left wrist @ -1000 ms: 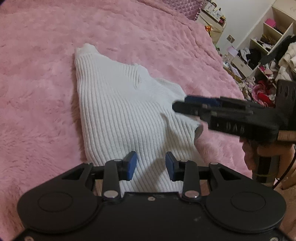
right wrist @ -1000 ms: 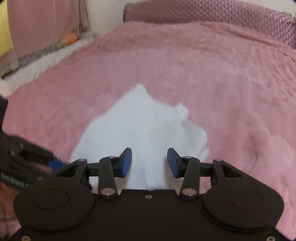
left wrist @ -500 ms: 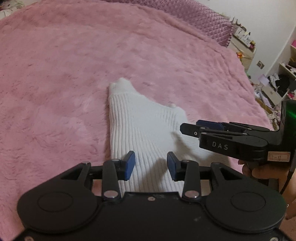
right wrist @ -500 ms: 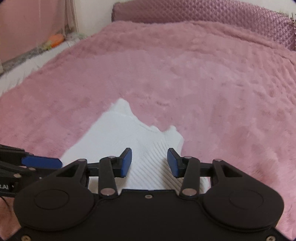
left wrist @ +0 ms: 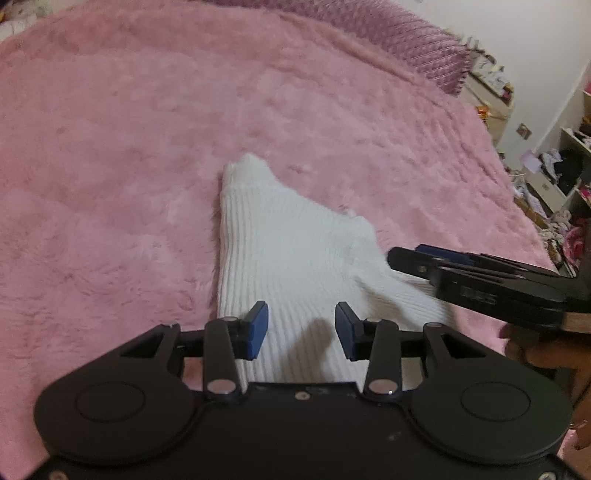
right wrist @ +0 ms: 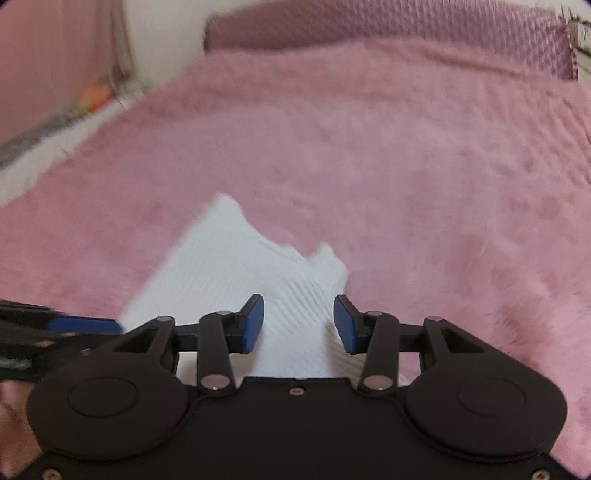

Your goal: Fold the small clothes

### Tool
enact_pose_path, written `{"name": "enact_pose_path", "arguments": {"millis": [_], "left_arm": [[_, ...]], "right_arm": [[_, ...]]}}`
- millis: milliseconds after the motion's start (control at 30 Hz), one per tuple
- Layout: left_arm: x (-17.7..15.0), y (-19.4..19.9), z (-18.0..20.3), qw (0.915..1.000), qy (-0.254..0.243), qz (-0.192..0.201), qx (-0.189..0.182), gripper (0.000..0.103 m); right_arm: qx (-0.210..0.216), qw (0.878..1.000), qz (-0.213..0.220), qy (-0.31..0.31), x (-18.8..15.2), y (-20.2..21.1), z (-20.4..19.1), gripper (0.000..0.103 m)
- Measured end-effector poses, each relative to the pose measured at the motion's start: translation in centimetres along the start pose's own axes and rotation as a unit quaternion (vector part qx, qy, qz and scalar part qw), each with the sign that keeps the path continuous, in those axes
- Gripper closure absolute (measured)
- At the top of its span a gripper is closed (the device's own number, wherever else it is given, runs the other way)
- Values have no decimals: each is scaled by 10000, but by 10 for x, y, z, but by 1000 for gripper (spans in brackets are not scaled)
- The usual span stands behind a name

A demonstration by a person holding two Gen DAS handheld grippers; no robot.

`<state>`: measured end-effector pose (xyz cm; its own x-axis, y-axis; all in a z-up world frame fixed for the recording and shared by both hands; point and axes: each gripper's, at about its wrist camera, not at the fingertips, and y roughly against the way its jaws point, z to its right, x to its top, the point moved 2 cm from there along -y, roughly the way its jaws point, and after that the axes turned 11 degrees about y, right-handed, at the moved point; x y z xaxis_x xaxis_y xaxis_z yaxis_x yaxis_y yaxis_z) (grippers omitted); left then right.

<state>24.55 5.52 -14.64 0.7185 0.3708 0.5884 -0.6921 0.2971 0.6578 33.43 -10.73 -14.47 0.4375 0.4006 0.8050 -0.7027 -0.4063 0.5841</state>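
A white ribbed garment (left wrist: 291,266) is seen lying flat on a fluffy pink blanket (left wrist: 129,129), folded into a narrow shape with a pointed corner at its far end. The left gripper (left wrist: 301,330) is held just above the near part of the garment; its blue pads (left wrist: 256,328) stand apart and nothing is clamped between them. The right gripper (right wrist: 298,325) is held over the garment's near right part, likewise parted with nothing gripped. In the left view it is seen from the side beside the garment's right edge. A quilted purple headboard (right wrist: 388,33) is seen beyond the blanket, and cluttered shelves (left wrist: 561,170) at the right.
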Motion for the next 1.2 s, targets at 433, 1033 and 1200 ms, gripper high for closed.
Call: {"name": "enact_pose_path", "arguments": {"millis": [433, 1033, 1200], "left_arm": [[-48, 9, 10, 9993, -215, -267, 124, 59], [-70, 93, 31, 9931, -600, 203, 988, 49], [-87, 126, 26, 9925, -492, 241, 1095, 48]], "right_arm": [[-121, 9986, -424, 293, -52, 32, -28, 60], [-941, 9954, 133, -101, -48, 143, -76, 15], [-959, 9944, 85, -442, -61, 165, -95, 12]]}}
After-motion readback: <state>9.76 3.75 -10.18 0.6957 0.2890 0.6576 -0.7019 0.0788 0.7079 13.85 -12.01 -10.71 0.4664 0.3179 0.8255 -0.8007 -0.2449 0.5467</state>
